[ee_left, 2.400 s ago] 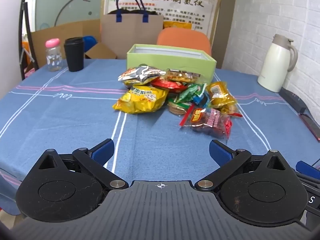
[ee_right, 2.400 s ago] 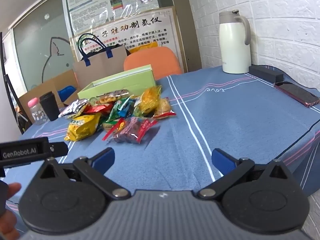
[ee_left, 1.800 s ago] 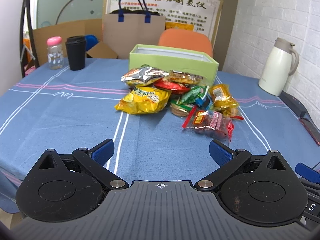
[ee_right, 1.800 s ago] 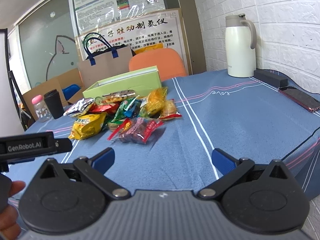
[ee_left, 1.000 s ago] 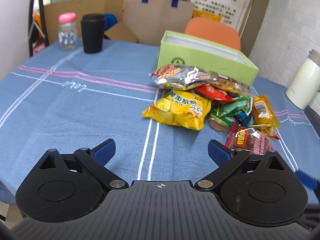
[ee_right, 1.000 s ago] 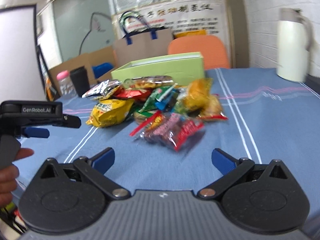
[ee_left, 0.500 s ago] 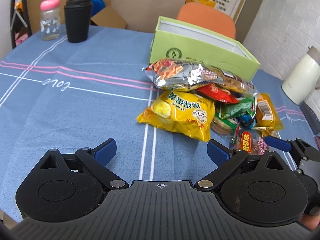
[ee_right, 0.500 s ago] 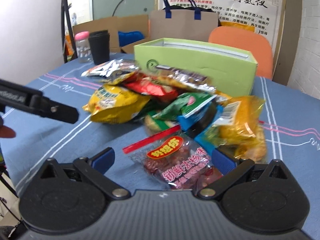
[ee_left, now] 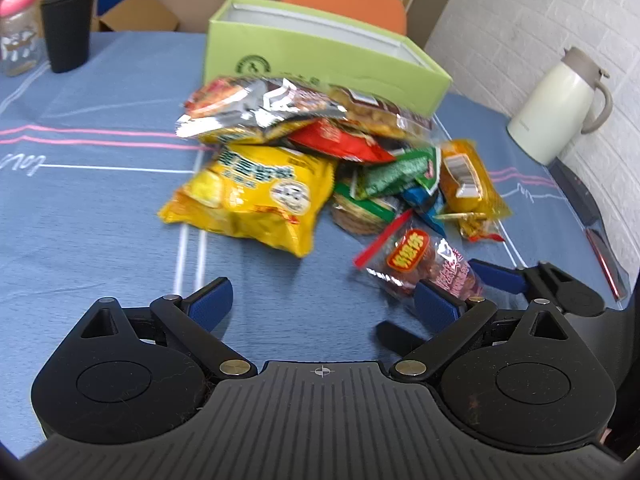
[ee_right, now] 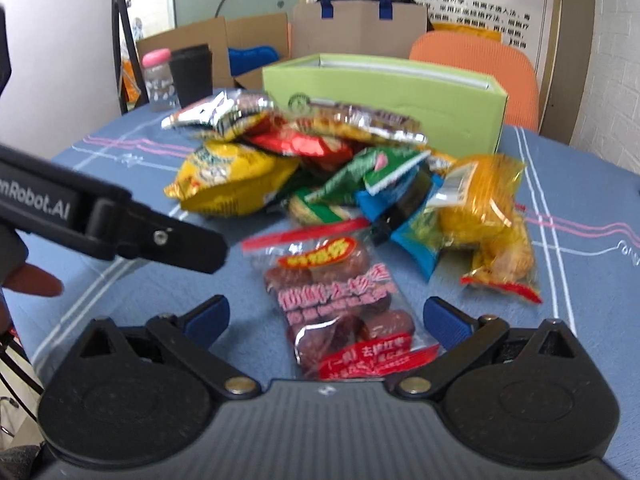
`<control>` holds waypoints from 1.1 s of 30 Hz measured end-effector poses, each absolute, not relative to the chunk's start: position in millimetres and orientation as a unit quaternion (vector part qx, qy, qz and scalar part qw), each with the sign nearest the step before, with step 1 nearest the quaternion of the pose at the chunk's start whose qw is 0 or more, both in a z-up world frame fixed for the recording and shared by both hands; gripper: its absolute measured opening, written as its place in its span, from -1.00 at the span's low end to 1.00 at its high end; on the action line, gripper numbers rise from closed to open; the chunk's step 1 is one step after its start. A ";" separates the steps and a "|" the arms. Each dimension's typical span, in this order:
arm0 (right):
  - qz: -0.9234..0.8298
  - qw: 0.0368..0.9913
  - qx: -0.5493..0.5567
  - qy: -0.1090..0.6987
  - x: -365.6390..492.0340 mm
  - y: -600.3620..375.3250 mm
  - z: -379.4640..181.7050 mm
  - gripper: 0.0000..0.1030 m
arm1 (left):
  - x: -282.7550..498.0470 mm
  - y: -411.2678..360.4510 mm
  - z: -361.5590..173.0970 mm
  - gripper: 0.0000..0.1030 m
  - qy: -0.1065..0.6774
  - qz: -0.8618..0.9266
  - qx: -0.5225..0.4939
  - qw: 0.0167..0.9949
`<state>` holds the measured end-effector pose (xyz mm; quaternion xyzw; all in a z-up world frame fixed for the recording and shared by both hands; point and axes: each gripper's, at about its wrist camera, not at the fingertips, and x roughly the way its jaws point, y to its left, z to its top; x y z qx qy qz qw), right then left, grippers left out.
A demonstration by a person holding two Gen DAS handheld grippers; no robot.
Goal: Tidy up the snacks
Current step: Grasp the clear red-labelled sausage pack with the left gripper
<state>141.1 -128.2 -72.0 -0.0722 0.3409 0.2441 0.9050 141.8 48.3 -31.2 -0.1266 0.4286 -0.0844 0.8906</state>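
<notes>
A pile of snack packets lies on the blue tablecloth in front of an open green box (ee_left: pixel 320 52) (ee_right: pixel 384 92). Nearest me is a clear bag of red dates (ee_right: pixel 340 300) (ee_left: pixel 420 264). A big yellow chip bag (ee_left: pixel 252 196) (ee_right: pixel 232 176) lies left, a silver bag (ee_left: pixel 256 104) behind it, an orange-yellow packet (ee_right: pixel 488 216) right. My right gripper (ee_right: pixel 326 314) is open, its fingers either side of the date bag's near end. My left gripper (ee_left: pixel 324 300) is open and empty over bare cloth in front of the yellow bag.
A white thermos jug (ee_left: pixel 560 108) stands at the right by the brick wall, a phone (ee_left: pixel 604 256) near the table's right edge. A black cup (ee_left: pixel 66 26) and a pink-capped bottle (ee_left: pixel 18 32) stand far left. An orange chair (ee_right: pixel 480 60) and a paper bag (ee_right: pixel 356 28) are behind the table.
Both grippers have moved forward to the snack pile. The right gripper now straddles the date bag, and the left has closed in on the yellow bag. Both stay open.
</notes>
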 end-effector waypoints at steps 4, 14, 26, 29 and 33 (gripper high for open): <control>0.242 0.906 -0.076 0.338 141.1 -128.5 -77.9 0.99 | 148.2 42.5 -35.2 0.69 0.438 -0.098 -0.137 0.883; 0.249 0.908 -0.085 0.327 137.4 -133.9 -64.8 0.99 | 161.6 26.7 -35.7 0.63 0.448 -0.147 -0.167 0.866; 0.264 0.906 -0.105 0.312 140.4 -135.3 -66.6 0.92 | 171.1 11.4 -44.1 0.41 0.457 -0.136 -0.167 0.863; 0.261 0.911 -0.103 0.303 135.8 -138.4 -63.2 0.10 | 170.9 10.6 -44.7 0.30 0.459 -0.144 -0.176 0.859; 0.255 0.913 -0.091 0.304 135.2 -143.5 -62.5 0.41 | 169.0 5.8 -44.9 0.28 0.459 -0.141 -0.171 0.860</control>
